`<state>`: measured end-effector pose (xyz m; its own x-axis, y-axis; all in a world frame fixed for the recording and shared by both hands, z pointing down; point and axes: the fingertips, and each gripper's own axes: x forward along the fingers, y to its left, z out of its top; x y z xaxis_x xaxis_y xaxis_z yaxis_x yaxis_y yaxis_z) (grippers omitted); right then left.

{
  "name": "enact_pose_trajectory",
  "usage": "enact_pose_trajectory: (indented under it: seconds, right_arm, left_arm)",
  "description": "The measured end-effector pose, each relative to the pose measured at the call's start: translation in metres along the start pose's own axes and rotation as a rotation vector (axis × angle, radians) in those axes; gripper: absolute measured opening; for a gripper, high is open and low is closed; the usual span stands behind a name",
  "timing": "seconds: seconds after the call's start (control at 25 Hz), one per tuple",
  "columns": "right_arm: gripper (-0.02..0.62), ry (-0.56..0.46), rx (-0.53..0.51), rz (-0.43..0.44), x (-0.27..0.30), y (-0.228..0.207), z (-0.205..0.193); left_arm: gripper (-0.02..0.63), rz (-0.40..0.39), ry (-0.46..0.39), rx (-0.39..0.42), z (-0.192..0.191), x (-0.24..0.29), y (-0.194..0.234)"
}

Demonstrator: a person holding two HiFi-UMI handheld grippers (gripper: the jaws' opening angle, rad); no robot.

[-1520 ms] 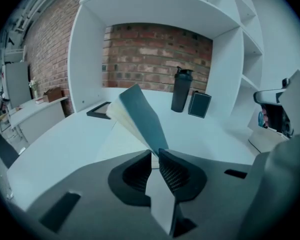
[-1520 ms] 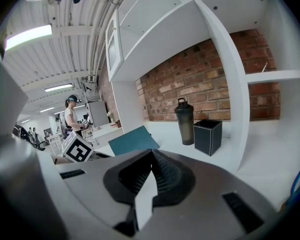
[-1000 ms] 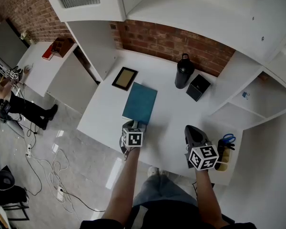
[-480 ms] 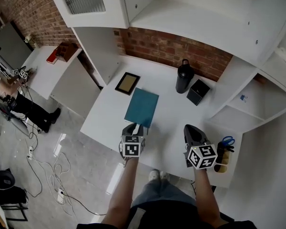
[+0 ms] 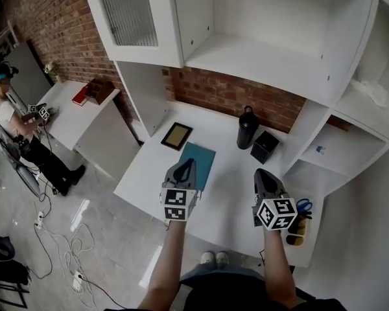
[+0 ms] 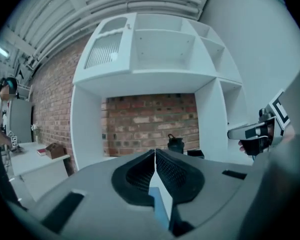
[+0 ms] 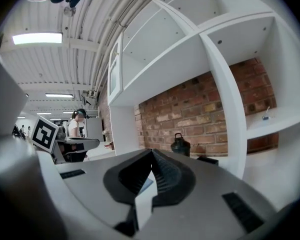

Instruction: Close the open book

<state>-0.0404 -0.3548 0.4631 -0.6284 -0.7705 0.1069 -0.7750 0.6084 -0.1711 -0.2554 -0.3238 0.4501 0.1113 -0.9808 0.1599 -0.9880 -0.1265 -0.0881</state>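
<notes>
Your book lies closed and flat on the white desk, plain teal cover facing up. It sits in the desk's left half, towards the front edge. Its long sides run from front to back, tilted slightly off square with the desk's edges.

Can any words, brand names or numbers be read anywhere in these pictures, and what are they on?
None can be read.
Blue book: plain cover, no title shows.
Black bottle and black box: no label can be made out.
Left gripper, whose empty jaws are closing, and right gripper: black-and-white square patterns, not letters.
Red thing on the side table: too small to read.
</notes>
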Motion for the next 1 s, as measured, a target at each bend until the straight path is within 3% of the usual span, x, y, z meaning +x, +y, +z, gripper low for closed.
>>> enact_pose_trajectory:
  seconds: [0.32, 0.68, 1.0]
  right_arm:
    - [-0.001, -0.120, -0.047, -0.012, -0.002, -0.004, 0.054]
    - [-0.002, -0.180, -0.072, -0.034, -0.011, -0.007, 0.077]
    - [-0.002, -0.157, -0.097, -0.042, -0.014, -0.008, 0.073]
  left_arm:
    - [0.009, 0.007, -0.119, 0.012, 0.057, 0.001, -0.003]
    - [0.009, -0.023, -0.132, 0.021, 0.069, 0.003, -0.012]
    - [0.009, -0.046, -0.116, 0.039, 0.067, 0.003, -0.019]
